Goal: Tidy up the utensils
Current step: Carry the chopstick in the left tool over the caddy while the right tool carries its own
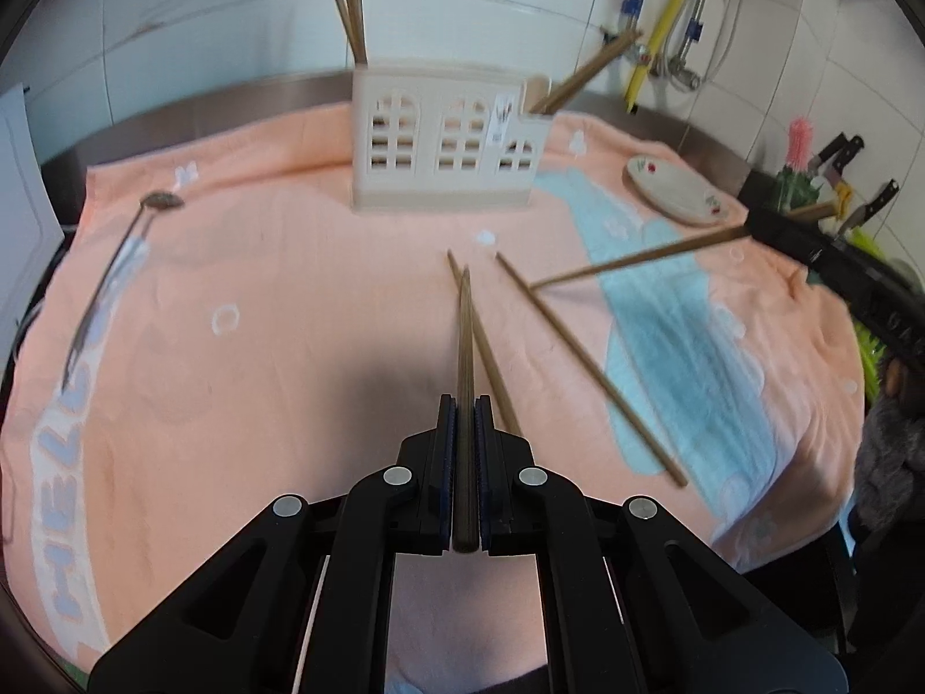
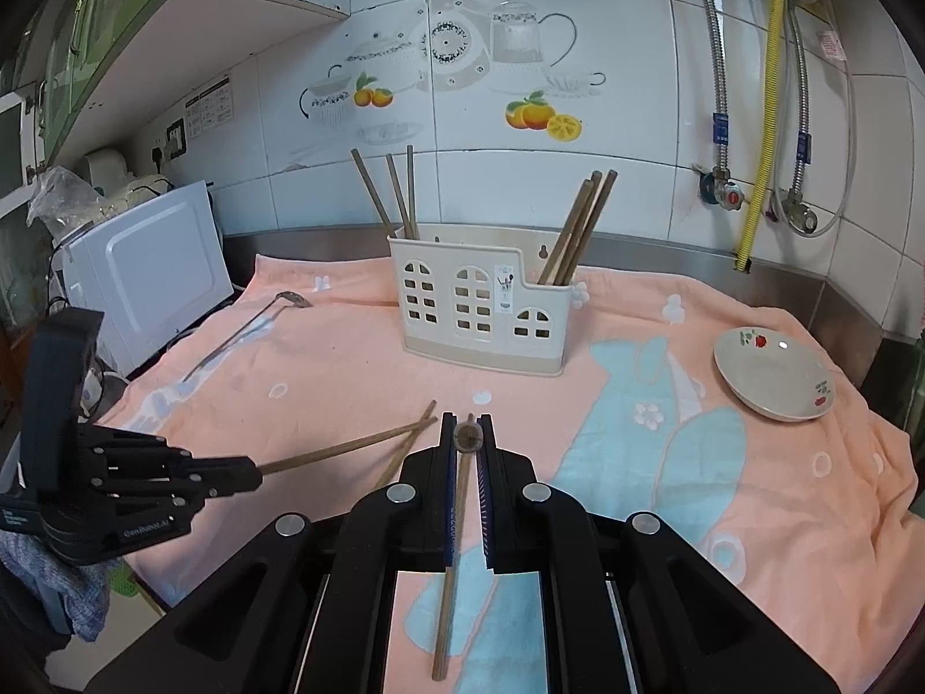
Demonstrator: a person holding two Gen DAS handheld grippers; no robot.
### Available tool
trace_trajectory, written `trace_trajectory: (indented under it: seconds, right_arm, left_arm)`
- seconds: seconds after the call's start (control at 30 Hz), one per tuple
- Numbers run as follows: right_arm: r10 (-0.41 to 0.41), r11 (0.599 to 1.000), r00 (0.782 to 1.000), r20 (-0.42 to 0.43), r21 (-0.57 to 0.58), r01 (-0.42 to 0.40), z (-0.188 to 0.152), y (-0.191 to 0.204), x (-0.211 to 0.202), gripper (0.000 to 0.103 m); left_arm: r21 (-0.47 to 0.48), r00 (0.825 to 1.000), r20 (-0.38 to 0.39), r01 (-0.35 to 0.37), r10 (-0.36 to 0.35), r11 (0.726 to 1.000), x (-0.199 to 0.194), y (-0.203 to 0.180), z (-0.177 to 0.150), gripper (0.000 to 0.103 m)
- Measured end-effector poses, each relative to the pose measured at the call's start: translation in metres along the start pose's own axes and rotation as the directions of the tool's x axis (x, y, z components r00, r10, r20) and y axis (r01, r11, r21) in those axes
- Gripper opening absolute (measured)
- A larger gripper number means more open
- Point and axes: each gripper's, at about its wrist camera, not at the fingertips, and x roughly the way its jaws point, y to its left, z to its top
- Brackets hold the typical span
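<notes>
Both sets of fingers are pinching one wooden chopstick each: the left gripper (image 1: 465, 405) is holding a chopstick (image 1: 464, 335), the right gripper (image 2: 467, 422) another chopstick (image 2: 454, 526). Two loose chopsticks (image 1: 578, 358) are lying on the peach towel (image 1: 289, 318) before the cream utensil holder (image 2: 480, 306).

The left hand-held gripper (image 1: 464, 405) points forward and downward, its jaws pressed together on a chopstick (image 1: 464, 358) that runs out ahead between the pads. The right hand-held gripper (image 2: 468, 434) also tilts downward, jaws clamped near the top end of another chopstick (image 2: 454, 549), which hangs down beneath the fingers.
</notes>
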Motion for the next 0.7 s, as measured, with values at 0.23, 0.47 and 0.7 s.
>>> trace_trajectory:
  seconds: [0.23, 0.47, 0.7]
  right_arm:
    - [0.043, 0.999, 0.999, -0.011, 0.007, -0.043, 0.032, -0.006, 0.010, 0.006]
    - [0.065, 0.998, 0.998, -0.019, -0.006, -0.065, 0.077, -0.014, 0.015, 0.006]
    - [0.021, 0.999, 1.000, 0.005, -0.049, -0.020, 0.132, -0.027, 0.006, 0.006]
  left_arm:
    - [0.022, 0.995, 0.096, -0.002, 0.000, 1.000, -0.020, -0.003, 0.034, 0.005]
    - [0.045, 0.989, 0.144, 0.014, -0.020, 0.999, -0.030, -0.004, 0.074, 0.005]
    - [0.088, 0.979, 0.205, -0.003, -0.015, 0.996, -0.044, -0.007, 0.128, 0.005]
